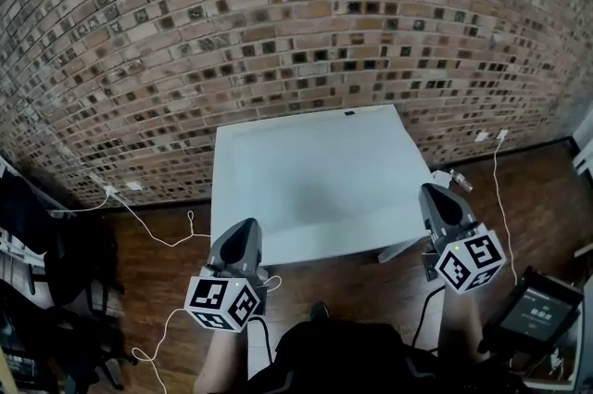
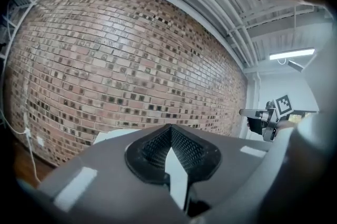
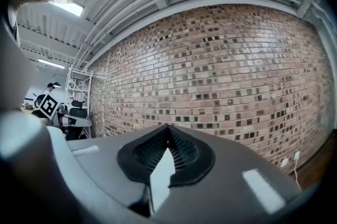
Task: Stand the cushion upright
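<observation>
Cushion unclear, white table (image 1: 315,179), L fingers (image 1: 239,244), R fingers (image 1: 440,207) shut (empty), off near edge

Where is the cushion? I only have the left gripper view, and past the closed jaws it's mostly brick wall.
Observer: No cushion shows in any view. In the head view the white table carries only a small dark thing at its far edge.
Operator: Is the right gripper holding anything?
Observer: No. In its own view the right gripper has its jaws together with nothing between them.
Operator: Where are the grippers relative to the table?
Observer: The left gripper shows just before the near-left corner and the right one beside the near-right corner. Neither is over the tabletop.
</observation>
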{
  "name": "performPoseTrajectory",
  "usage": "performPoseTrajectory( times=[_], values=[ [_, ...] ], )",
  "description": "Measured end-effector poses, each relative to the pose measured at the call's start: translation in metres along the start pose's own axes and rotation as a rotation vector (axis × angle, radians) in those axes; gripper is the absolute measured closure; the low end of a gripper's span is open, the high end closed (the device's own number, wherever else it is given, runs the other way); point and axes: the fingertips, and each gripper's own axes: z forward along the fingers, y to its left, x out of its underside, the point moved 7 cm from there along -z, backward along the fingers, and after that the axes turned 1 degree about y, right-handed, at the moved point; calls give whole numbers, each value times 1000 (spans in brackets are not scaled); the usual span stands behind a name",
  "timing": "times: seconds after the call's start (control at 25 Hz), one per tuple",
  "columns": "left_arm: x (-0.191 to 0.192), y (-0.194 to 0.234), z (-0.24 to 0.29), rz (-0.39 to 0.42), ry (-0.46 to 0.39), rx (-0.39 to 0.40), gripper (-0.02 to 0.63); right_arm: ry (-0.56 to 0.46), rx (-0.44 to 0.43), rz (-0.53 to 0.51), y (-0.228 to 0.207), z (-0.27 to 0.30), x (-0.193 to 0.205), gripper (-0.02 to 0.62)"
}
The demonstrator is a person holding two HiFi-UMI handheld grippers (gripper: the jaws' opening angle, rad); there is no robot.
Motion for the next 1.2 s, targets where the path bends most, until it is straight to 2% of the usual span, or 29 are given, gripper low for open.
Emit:
performPoseTrajectory(
  times=[0.28,0.48,0.88,1.08,1.12,1.2],
  values=[
    [2,31,22,-24,14,-3,604,58,15,-5,-2,30,3,589],
    [14,49,42,-18,74,-59,604,77,-14,3,-17,52,7,589],
    [6,61,87,-20,107,-154,604,67,-63,20,-73,115,6,589],
    [5,79,119,-40,128,-215,597,116,-71,33,-110,144,8,588],
    [5,82,126,-40,139,-223,589,136,-84,35,-118,150,10,580],
    [7,89,139,-40,159,-245,578,186,-115,40,-132,164,18,524]
  ],
)
